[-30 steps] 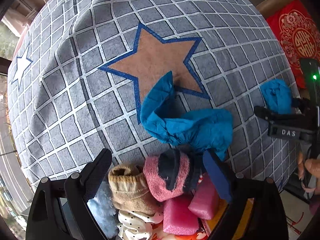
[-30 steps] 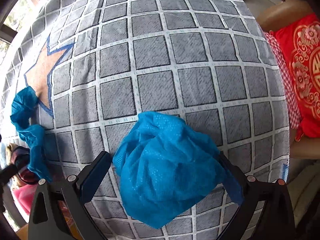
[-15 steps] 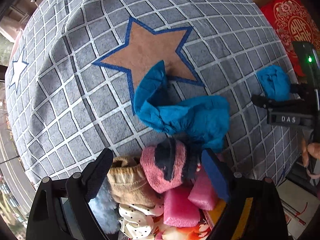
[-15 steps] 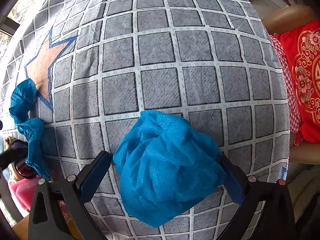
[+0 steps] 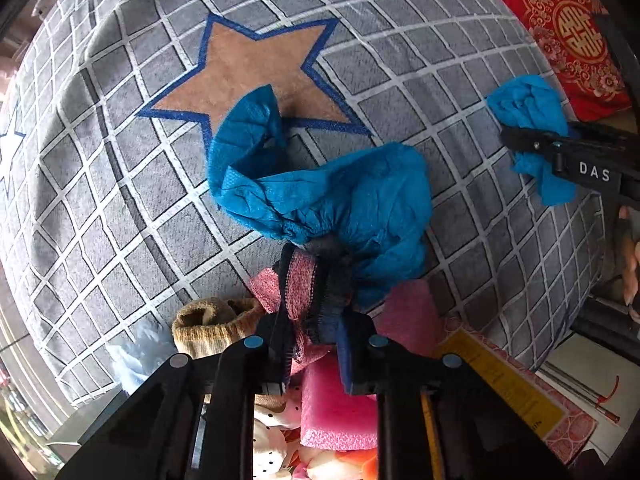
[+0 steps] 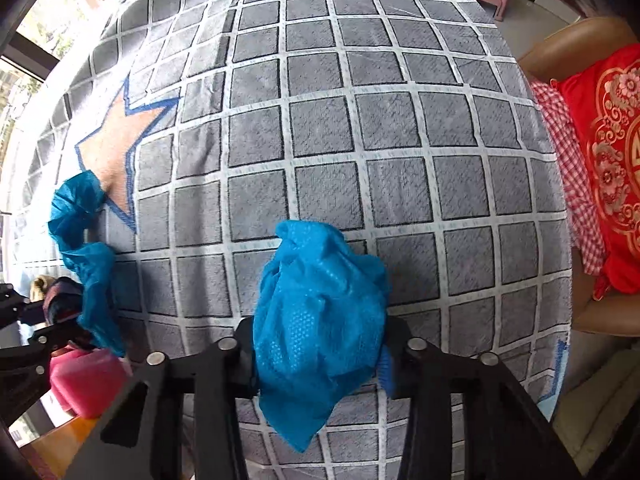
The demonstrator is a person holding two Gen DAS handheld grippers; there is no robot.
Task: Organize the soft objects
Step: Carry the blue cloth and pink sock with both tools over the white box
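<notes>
Two sets of jaws pinch: left gripper an upright pink sock, right gripper a crumpled blue cloth.

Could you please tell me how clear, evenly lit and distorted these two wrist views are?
Left wrist view: sharp, soft daylight, strong fisheye bulge bending the checked cloth, dark vignette at the corners. Right wrist view: equally sharp and bowed, with blown-out brightness through the window at upper left; the blue cover shows its weave.
</notes>
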